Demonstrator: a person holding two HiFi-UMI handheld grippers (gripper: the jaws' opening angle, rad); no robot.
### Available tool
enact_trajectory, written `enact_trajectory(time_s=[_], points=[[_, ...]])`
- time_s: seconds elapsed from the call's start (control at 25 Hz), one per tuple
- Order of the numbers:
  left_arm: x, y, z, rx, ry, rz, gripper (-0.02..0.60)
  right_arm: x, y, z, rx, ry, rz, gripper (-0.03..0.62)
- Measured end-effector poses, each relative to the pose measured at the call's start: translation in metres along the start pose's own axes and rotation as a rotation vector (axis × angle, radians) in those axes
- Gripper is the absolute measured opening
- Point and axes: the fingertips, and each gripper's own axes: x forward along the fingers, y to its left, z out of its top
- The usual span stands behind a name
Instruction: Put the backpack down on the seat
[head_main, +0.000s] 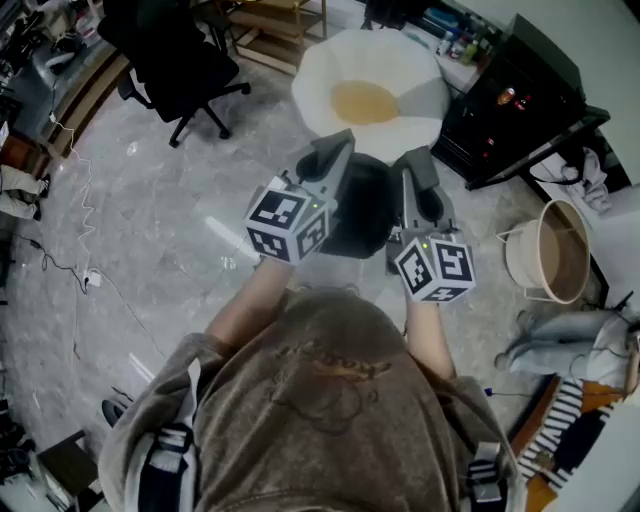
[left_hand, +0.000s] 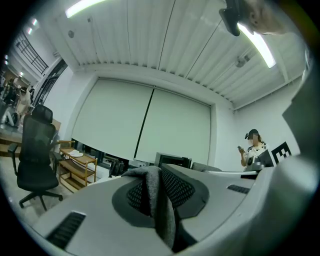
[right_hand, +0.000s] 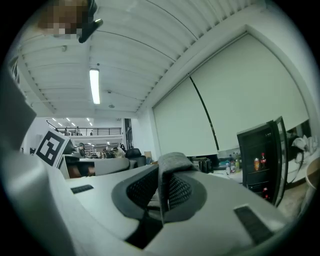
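Carrying the backpack (head_main: 358, 212) toward the seat (head_main: 318, 68), short of it yet. Left gripper (head_main: 335, 152) clamped on a grey strap (left_hand: 159, 205), right gripper (head_main: 415, 168) on the second strap (right_hand: 169, 170). Next, likely: reaching forward, lowering onto the seat, then letting go.

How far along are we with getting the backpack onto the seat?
Done: the left gripper is shut on a grey strap, the right gripper on a second strap. In hand: the backpack hangs between them, short of the white seat. Left: carry it over the seat, lower it, release.
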Motion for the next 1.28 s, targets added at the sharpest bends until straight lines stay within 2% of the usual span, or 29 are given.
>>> enact_trajectory(time_s=[0.28, 0.52, 1.0, 1.28], points=[[-0.005, 0.009, -0.003, 0.006, 0.002, -0.082, 0.040, 0.006, 0.004, -0.006, -0.008, -0.014, 0.008, 0.027], [-0.006, 0.015, 0.003, 0.004, 0.007, -0.116, 0.039, 0.007, 0.012, -0.003, 0.003, -0.029, -0.008, 0.026], [0.016, 0.037, 0.002, 0.029, 0.016, -0.127, 0.040, 0.034, 0.003, -0.005, 0.043, -0.034, -0.015, 0.026], [0.042, 0.053, -0.005, 0.012, 0.031, -0.124, 0.038, 0.059, -0.012, -0.012, 0.098, -0.034, -0.007, 0.026]])
